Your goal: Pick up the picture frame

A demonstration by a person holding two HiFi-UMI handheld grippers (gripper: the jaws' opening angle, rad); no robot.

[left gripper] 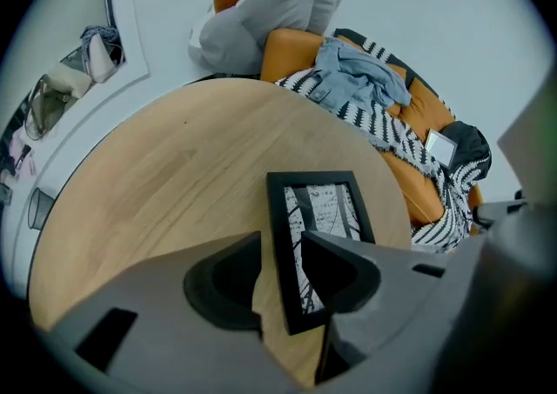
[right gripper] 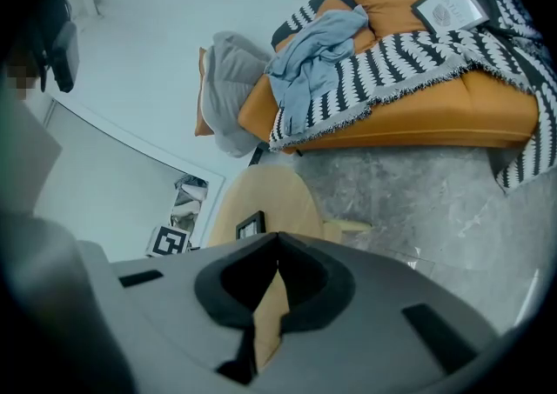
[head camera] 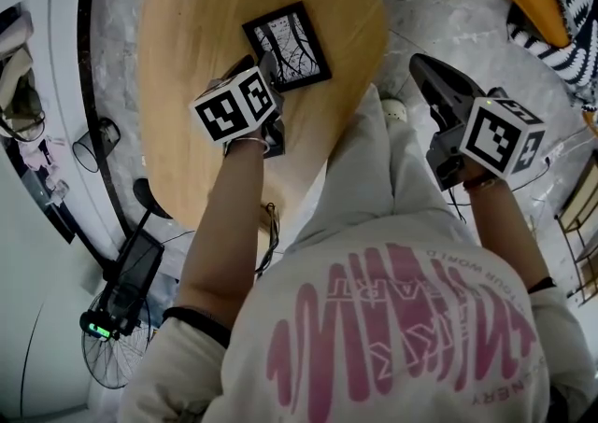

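Spread the left gripper (left gripper: 280, 272) wide, astride the near left rail of the picture frame (left gripper: 318, 210), clamping nothing. Held the right gripper (right gripper: 277, 243) pinched shut and empty above the grey marbled floor (right gripper: 418, 192). Found the frame lying flat, a thin black rectangle with a black-and-white branch print, on a smooth, rounded pale-wood table (left gripper: 157, 183).

Table (left gripper: 157, 183): pale wood, matt, smooth grain. Picture frame (left gripper: 318, 210): black, smooth, semi-matt (print looks paper). Floor (right gripper: 418, 192): grey stone, polished.
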